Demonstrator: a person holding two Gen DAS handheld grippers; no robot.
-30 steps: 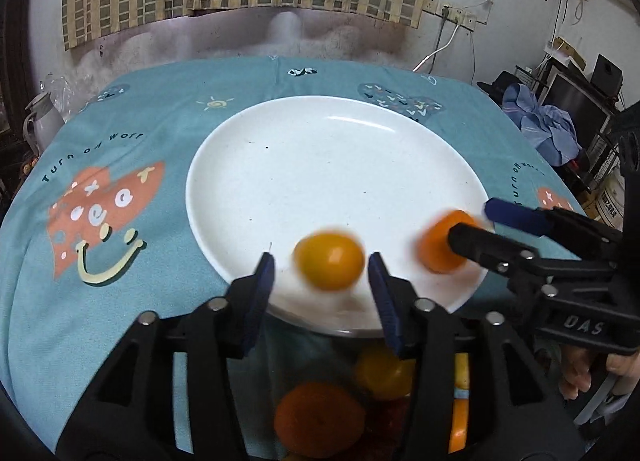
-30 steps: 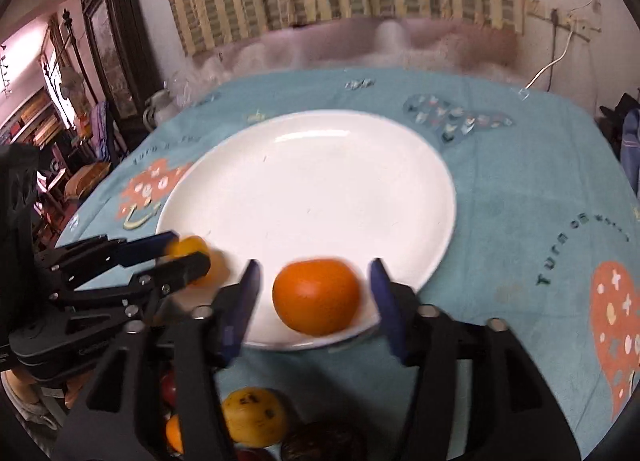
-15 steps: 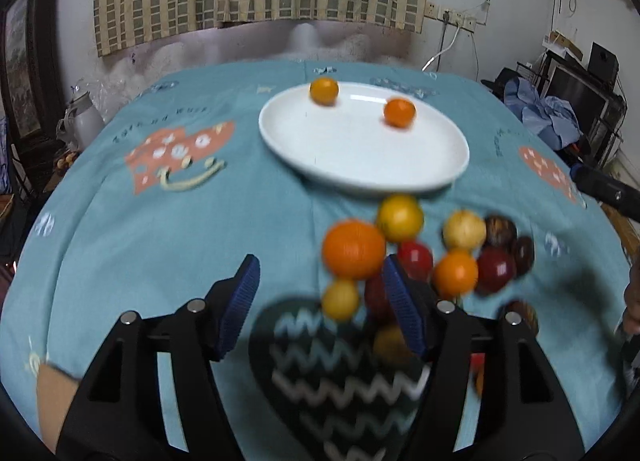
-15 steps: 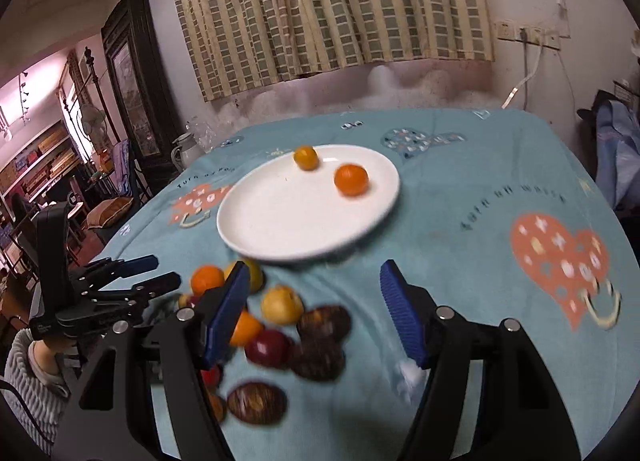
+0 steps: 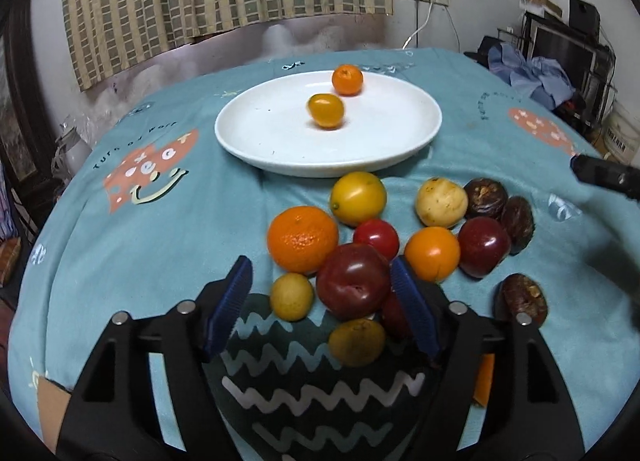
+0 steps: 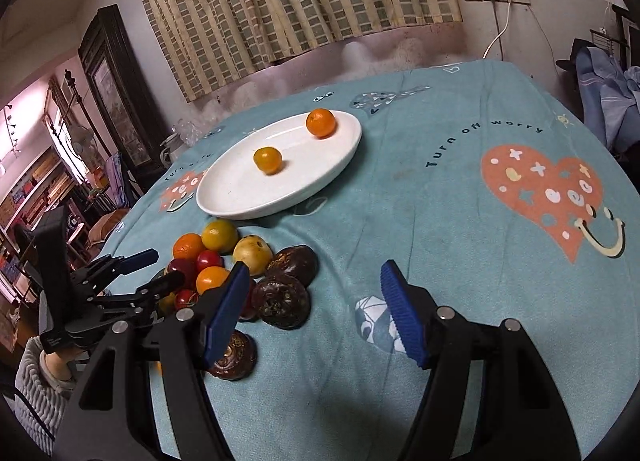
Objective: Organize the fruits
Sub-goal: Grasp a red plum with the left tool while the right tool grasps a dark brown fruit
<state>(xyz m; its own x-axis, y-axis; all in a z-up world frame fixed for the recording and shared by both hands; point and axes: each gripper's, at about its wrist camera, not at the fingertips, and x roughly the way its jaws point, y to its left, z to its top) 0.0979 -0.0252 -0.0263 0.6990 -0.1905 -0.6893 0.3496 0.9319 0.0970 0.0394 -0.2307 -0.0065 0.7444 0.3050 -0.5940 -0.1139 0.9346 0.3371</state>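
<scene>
My left camera rides behind my left gripper (image 5: 322, 301), tipped down over the fruit pile (image 5: 396, 245), close above it, facing the white plate (image 5: 280, 153) and the curtained wall. My right camera sits behind my right gripper (image 6: 312, 311), also tipped down, off to the pile's right over bare tablecloth (image 6: 460, 221), looking across toward the same wall. Both views share plate, pile and curtain (image 6: 296, 1); the right one also catches my left gripper from the side.
</scene>
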